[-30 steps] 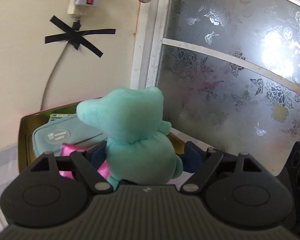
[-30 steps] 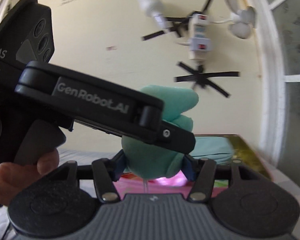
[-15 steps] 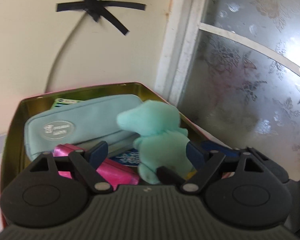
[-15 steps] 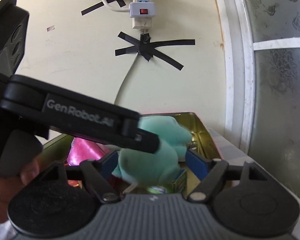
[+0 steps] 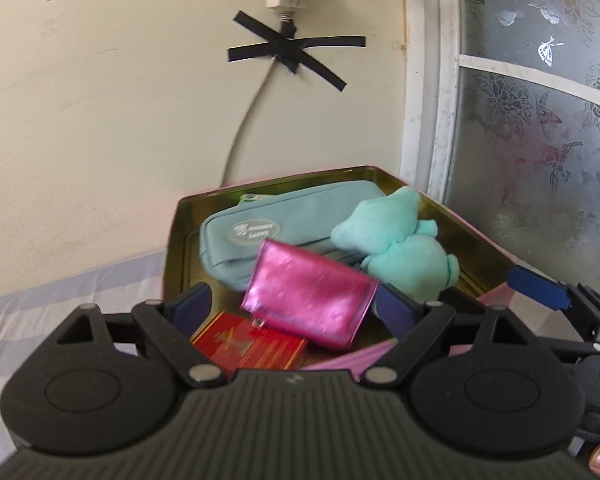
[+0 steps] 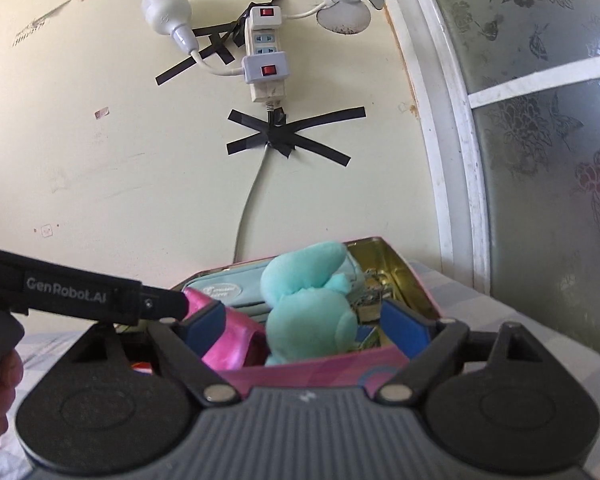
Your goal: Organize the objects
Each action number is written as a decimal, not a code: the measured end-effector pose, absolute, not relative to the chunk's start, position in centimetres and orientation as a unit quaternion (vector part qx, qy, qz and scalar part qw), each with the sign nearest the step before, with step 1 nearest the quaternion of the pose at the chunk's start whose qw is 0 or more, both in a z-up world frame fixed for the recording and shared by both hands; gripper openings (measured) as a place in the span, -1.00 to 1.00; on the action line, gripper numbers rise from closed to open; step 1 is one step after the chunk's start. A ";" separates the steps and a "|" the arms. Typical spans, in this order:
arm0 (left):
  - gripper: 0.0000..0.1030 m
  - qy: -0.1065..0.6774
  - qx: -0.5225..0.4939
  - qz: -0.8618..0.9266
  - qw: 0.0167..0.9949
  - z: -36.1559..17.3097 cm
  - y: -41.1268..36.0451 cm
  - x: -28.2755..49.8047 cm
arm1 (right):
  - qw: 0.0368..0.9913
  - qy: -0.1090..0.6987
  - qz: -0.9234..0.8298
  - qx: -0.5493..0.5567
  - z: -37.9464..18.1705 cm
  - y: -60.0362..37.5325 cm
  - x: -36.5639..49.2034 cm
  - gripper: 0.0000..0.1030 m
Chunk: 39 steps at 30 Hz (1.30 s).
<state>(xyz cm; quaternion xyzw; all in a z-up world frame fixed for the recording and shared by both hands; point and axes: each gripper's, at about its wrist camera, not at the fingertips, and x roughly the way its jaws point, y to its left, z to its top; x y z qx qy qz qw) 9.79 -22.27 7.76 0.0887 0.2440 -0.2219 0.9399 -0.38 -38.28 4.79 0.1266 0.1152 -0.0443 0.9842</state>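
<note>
Both grippers, left (image 5: 290, 306) and right (image 6: 304, 326), have fingers spread, holding nothing. Teal plush (image 5: 400, 248) sits in the tin (image 5: 476, 248) at its right wall, leaning on the pouch (image 5: 284, 228). Risk: right's fingers flank it; pulling back could snag and tip it out.

Red box (image 5: 248, 344): near end hidden behind left gripper body.
Pencil case (image 5: 260, 232): partly covered by pink wallet (image 5: 312, 300) and plush toy (image 5: 400, 248).
Pouch label: blurred, unreadable.
</note>
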 end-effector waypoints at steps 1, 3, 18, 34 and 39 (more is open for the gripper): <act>0.76 0.244 0.088 -0.218 0.941 7.7 -21.8 9.5 | 0.984 0.115 -0.044 0.130 4.8 -38.0 -0.8 0.70; 0.76 0.242 0.089 -0.208 0.944 7.7 -20.9 8.9 | 0.982 0.115 -0.042 0.140 4.8 -37.3 -1.7 0.69; 0.86 0.255 0.076 -0.152 0.952 5.3 -13.9 6.3 | 0.974 0.157 -0.008 0.164 5.3 -32.5 -4.4 0.69; 1.00 0.287 0.053 -0.137 0.947 3.5 -9.6 5.5 | 0.963 0.196 0.009 0.186 5.6 -29.1 -4.6 0.70; 1.00 0.289 0.053 -0.130 0.947 3.2 -9.1 5.4 | 0.963 0.200 0.016 0.177 5.8 -28.1 -4.5 0.70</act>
